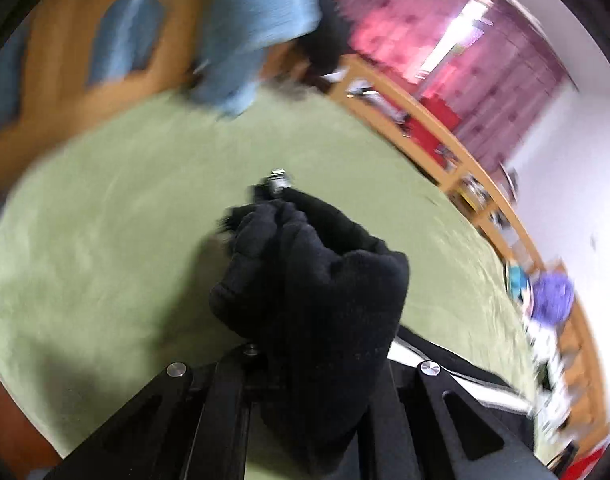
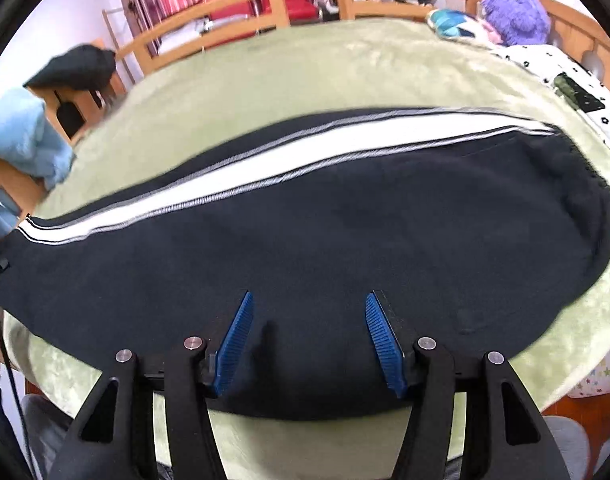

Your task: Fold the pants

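Observation:
The pants [image 2: 305, 240] are black with a white side stripe and lie flat along a green blanket [image 2: 305, 64] on the bed. My right gripper [image 2: 309, 300] is open, its blue pads [image 2: 237, 336] just above the near edge of the pants. In the left wrist view my left gripper [image 1: 277, 188] is shut on a bunched end of the black pants [image 1: 317, 280], lifted above the blanket [image 1: 105, 240]; the fabric hides its fingers. The left view is blurred.
A wooden bed rail [image 2: 245, 4] runs along the far side. A purple plush toy [image 2: 517, 12] and a dotted white pillow [image 2: 561, 72] lie at the right end. A light blue cloth [image 2: 21, 136] hangs at the left. Red curtains [image 1: 465, 60] stand behind.

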